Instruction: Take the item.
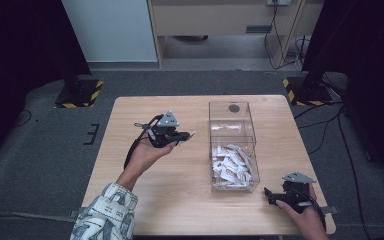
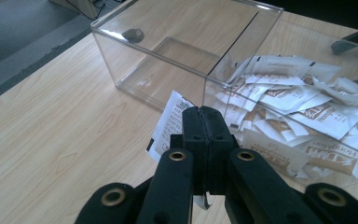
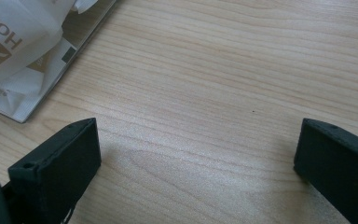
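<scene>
Showing black print, white sachet (image 2: 170, 120)

Light wooden table (image 1: 145, 200); clear two-compartment box (image 1: 232, 112) on it, near compartment holding sachets (image 1: 231, 165).

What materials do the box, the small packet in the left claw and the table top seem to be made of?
Box: clear, glossy hard plastic, probably acrylic; the wood shows through its walls.
Packet: thin white paper or foil film, printed and creased; I cannot tell which.
Table top: pale wood or wood-look laminate, matte, with straight grain lines.
</scene>
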### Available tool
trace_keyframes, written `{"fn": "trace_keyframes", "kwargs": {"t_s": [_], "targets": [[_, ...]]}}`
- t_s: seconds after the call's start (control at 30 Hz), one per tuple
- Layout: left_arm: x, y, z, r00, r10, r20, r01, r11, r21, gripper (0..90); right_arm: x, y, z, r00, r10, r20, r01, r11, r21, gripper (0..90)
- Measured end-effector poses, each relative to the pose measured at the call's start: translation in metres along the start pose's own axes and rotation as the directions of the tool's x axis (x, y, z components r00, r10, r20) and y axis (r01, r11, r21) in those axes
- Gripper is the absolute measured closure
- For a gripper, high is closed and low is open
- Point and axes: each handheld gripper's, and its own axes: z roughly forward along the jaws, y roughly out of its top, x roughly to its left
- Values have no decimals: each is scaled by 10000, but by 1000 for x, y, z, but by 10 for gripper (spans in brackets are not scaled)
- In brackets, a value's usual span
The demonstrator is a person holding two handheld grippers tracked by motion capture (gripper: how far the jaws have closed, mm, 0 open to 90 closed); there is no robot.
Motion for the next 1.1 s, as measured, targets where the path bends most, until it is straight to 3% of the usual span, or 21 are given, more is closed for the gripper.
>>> {"fn": "trace_keyframes", "kwargs": {"t_s": [0.67, 1.1], "targets": [[23, -23, -9, 9986, -358, -397, 369, 9989, 272, 891, 0, 0, 0, 10000, -23, 1, 23, 10000, -7, 8], [36, -36, -6, 9964, -540, -655, 569, 9974, 440, 892, 0, 0, 0, 10000, -2, 1, 2, 10000, -1, 7]]}}
